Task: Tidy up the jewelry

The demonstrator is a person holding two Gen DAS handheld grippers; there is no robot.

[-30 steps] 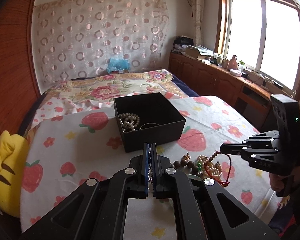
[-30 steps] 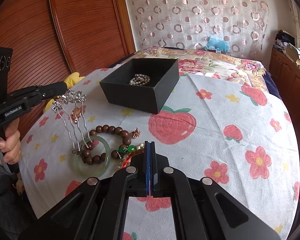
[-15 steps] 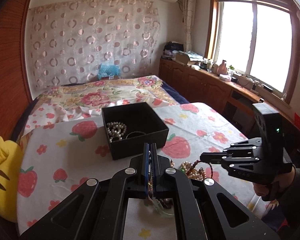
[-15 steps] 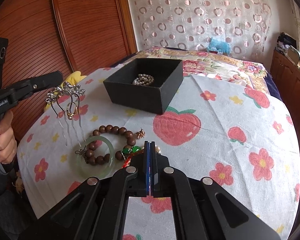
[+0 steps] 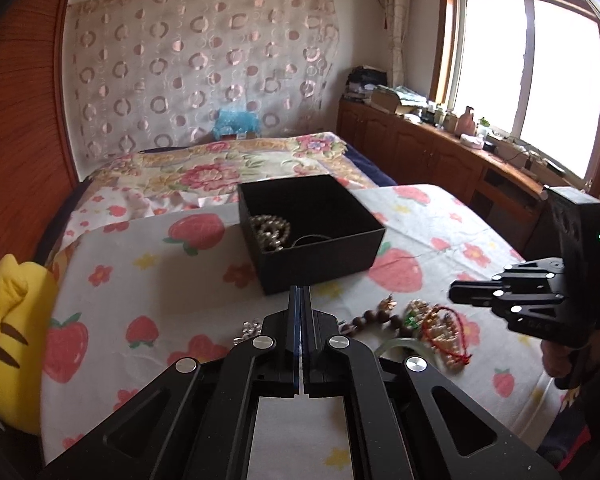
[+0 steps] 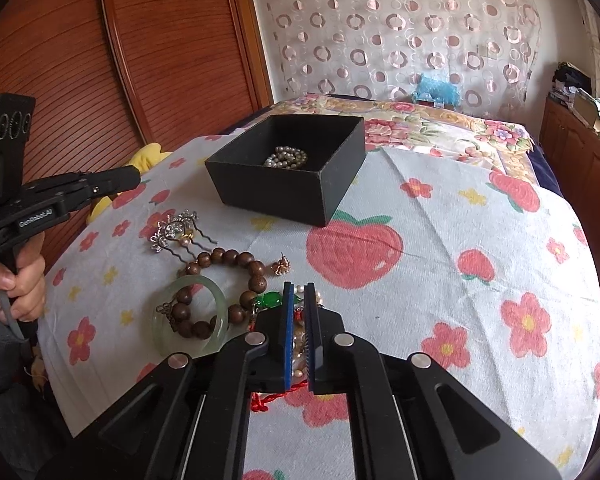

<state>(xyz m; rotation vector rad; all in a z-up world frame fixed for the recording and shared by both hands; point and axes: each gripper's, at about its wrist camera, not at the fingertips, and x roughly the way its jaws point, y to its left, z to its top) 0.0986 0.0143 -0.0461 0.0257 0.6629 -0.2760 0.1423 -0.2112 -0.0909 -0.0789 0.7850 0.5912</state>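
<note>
A black open box [image 6: 292,168] [image 5: 312,228] stands on the strawberry cloth, with a pearl bracelet [image 6: 286,158] inside. In front of it lie a silver hairpin [image 6: 176,232], a brown wooden bead bracelet [image 6: 228,280], a pale green jade bangle [image 6: 190,316], a small earring [image 6: 282,266] and a green, pearl and red-cord tangle [image 6: 274,302] [image 5: 440,328]. My left gripper [image 5: 301,292] [image 6: 134,176] is shut and empty, up and left of the hairpin. My right gripper [image 6: 299,292] [image 5: 456,292] is slightly open over the tangle, holding nothing.
The cloth-covered surface [image 6: 440,280] drops off at its front and left edges. A yellow plush toy [image 5: 12,332] lies at the left. A flowered bed [image 5: 228,168] lies behind the box. Wooden cabinets [image 5: 440,156] run under the window at right.
The silver hairpin has left my left gripper and now lies on the cloth. My left gripper pulled back from it. My right gripper's jaws opened a little.
</note>
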